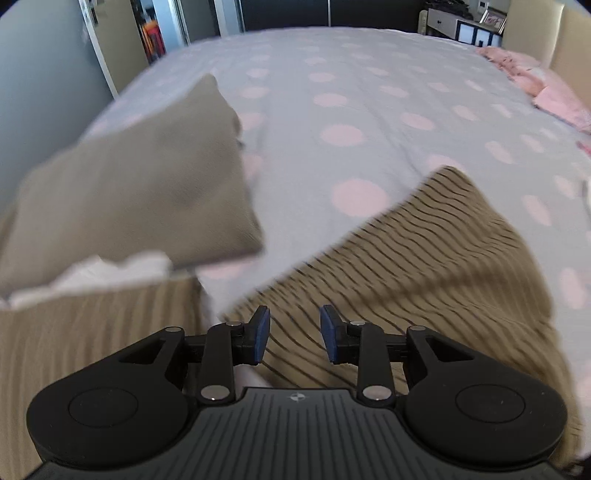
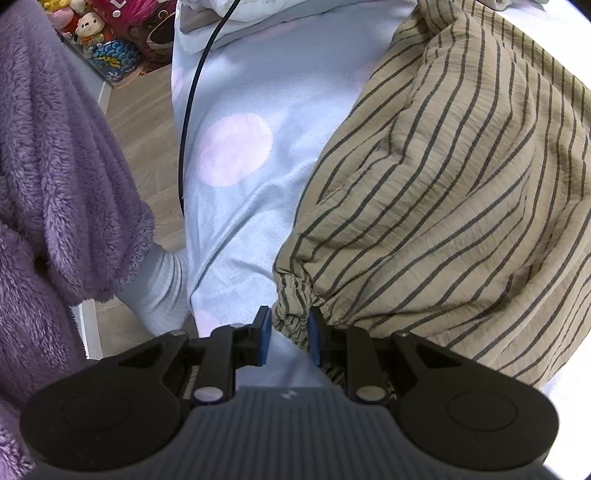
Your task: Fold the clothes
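A tan garment with dark stripes (image 1: 424, 266) lies rumpled on the bed. My left gripper (image 1: 294, 334) hovers just above its near part, open, with nothing between its blue pads. In the right wrist view the same striped garment (image 2: 461, 184) bulges up at the right. Its gathered elastic hem (image 2: 291, 317) sits pinched between the fingertips of my right gripper (image 2: 289, 338), near the bed's edge. A folded taupe garment (image 1: 129, 177) rests to the left, lying over a white piece (image 1: 92, 273) and another striped fabric (image 1: 92, 339).
The bed sheet (image 1: 351, 92) is pale blue with pink dots. Pink clothes (image 1: 546, 85) are piled at the far right. A person's purple fleece sleeve (image 2: 62, 166) and grey sock (image 2: 155, 291) are at the left, a black cable (image 2: 190, 122) hangs by the bed edge, and soft toys (image 2: 92, 26) stand on the floor.
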Motion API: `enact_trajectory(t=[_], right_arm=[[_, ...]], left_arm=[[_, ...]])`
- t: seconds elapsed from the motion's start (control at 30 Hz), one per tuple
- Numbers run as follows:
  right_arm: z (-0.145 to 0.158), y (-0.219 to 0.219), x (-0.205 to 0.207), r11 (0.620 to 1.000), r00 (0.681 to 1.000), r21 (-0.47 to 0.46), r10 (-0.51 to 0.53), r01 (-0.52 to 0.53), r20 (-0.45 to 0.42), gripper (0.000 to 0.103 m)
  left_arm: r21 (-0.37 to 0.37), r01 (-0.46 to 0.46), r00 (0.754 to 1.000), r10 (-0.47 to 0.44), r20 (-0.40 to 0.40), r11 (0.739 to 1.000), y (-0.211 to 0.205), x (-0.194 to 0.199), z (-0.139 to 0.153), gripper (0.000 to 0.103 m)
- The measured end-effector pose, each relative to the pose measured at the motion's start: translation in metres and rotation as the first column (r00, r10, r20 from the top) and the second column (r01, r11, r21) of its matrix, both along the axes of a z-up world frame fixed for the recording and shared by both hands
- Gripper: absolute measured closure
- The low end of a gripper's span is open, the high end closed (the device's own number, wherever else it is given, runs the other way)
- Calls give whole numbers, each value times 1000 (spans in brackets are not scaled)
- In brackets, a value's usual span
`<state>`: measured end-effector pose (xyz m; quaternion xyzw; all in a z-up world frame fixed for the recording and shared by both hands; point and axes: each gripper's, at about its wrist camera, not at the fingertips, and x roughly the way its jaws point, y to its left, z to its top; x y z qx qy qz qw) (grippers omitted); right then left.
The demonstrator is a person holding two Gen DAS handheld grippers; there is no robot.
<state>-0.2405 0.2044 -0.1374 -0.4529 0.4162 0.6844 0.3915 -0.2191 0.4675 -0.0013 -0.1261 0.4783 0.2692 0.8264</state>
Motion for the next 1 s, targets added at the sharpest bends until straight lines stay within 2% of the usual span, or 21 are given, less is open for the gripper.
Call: enact_trajectory(t=[0.17, 0.23, 0.27, 0.3, 0.47, 0.63, 0.67, 0.7, 0.77, 0.8, 0.87, 1.0], right_arm=[[0, -4, 1, 1000, 1000, 19, -1, 1, 0, 79], [-3, -6, -2, 1000, 1000, 28, -6, 6, -6, 79], [-4, -7, -3, 999, 1000, 33, -9, 10, -10, 79], [-6, -8, -4, 999, 1000, 38, -12, 12, -11, 79], [-5, -18, -9, 998, 1000, 64, 1, -2, 19, 78], [-1, -28, -5, 996, 999, 86, 3, -7, 46, 77], [0, -29, -3, 996, 999, 89, -2, -2, 45, 77], [0, -30, -1, 996, 999, 91, -7, 3, 43, 77], [1, -31, 3, 996, 999, 94, -14, 10, 40, 77], [2, -32, 5, 995, 999, 95, -15, 12, 40, 77], [2, -33, 6, 995, 999, 96, -15, 10, 44, 77], [5, -35, 9, 996, 998, 94, -1, -5, 58, 77]], left_arm=[[-126, 22, 1000, -21, 5, 992, -30, -14, -16, 75], [-174, 32, 1000, -31, 6, 984, -43, -20, -24, 68], [-198, 36, 999, -36, 7, 980, -49, -23, -29, 60], [-222, 41, 999, -41, 8, 974, -55, -26, -33, 57], [-338, 65, 998, -64, 15, 939, -87, -40, -53, 57], [-353, 60, 998, -44, 52, 934, -94, -39, -58, 58], [-357, 56, 998, -39, 56, 933, -95, -38, -61, 62], [-361, 55, 998, -37, 57, 931, -96, -36, -63, 76], [-360, 56, 998, -39, 54, 931, -99, -33, -65, 93], [-348, 55, 998, -41, 48, 936, -101, -33, -64, 99], [-325, 49, 999, -40, 35, 944, -104, -35, -61, 103], [-302, 9, 1000, -10, -1, 953, -104, -48, -55, 103]])
